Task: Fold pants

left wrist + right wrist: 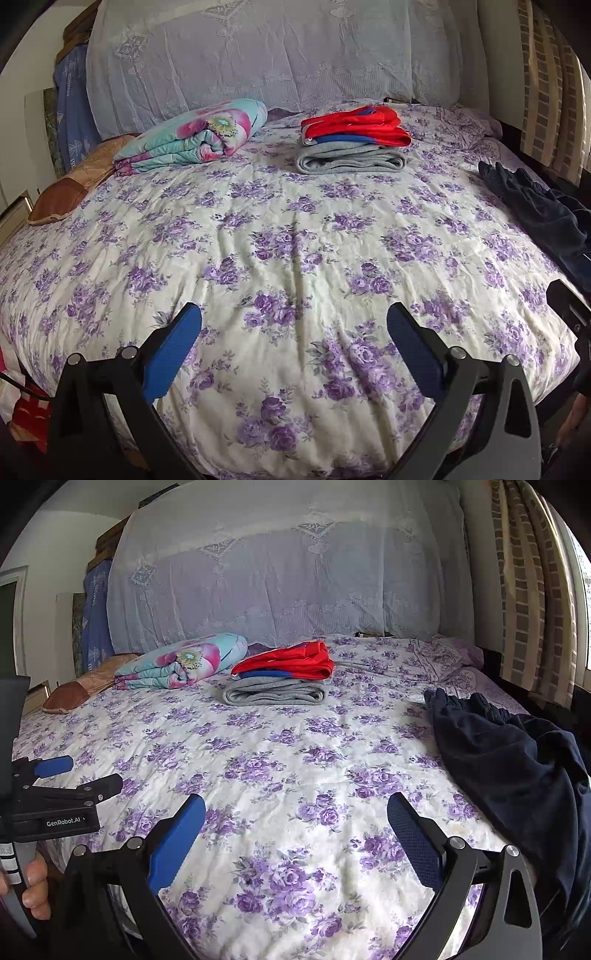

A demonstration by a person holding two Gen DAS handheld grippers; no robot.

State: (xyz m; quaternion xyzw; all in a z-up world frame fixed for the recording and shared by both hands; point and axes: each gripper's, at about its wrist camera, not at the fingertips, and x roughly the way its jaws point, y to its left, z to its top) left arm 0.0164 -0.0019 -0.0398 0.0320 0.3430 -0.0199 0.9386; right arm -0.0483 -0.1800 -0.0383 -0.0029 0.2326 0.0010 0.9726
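Note:
Dark navy pants (517, 760) lie crumpled along the right edge of the bed, waistband toward the far end; they also show at the right in the left wrist view (543, 210). My left gripper (293, 317) is open and empty above the near middle of the bed. It also shows from the side at the left of the right wrist view (88, 771). My right gripper (295, 808) is open and empty above the bed, with the pants just right of its right finger (413, 834).
The bed has a white sheet with purple flowers (295, 240). A stack of folded clothes, red on blue on grey (351, 140), sits at the far middle. A rolled floral quilt (192, 136) and a brown pillow (70, 188) lie far left. Curtains (532, 609) hang at right.

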